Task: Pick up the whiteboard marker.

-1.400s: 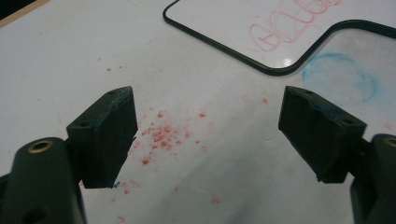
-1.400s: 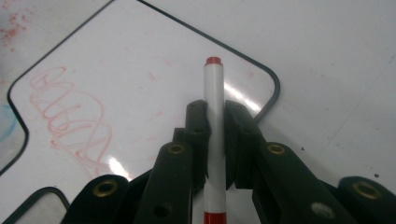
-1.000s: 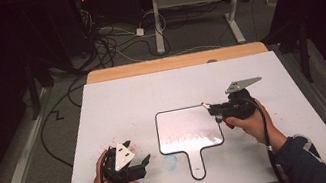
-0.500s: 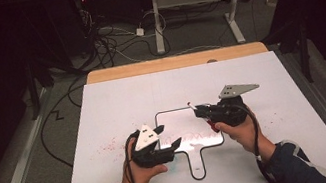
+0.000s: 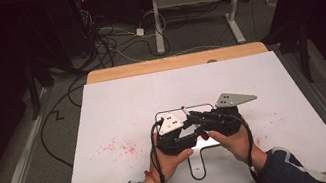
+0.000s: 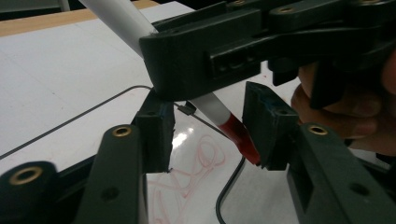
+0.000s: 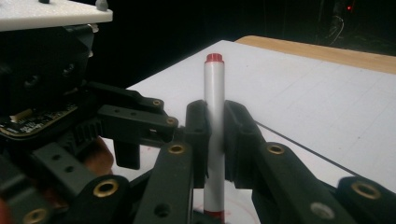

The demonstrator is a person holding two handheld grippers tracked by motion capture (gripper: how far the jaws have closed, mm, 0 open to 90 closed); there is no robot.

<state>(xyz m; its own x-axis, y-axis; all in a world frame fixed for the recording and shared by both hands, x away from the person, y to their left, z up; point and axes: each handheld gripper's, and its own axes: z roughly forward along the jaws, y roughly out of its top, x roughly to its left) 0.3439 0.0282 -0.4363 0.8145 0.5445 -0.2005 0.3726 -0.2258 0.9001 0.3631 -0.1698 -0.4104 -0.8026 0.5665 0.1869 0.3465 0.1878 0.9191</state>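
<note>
High view: left tool (image 5: 193,129) and right tool (image 5: 195,116) meeting over small whiteboard (image 5: 202,153) on white worktop (image 5: 118,109). Left gripper view: jaws wide, flanking red tip of marker (image 6: 219,112) above red scribbles (image 6: 196,168). Right gripper view: jaws clamped on upright marker (image 7: 214,140).
</note>
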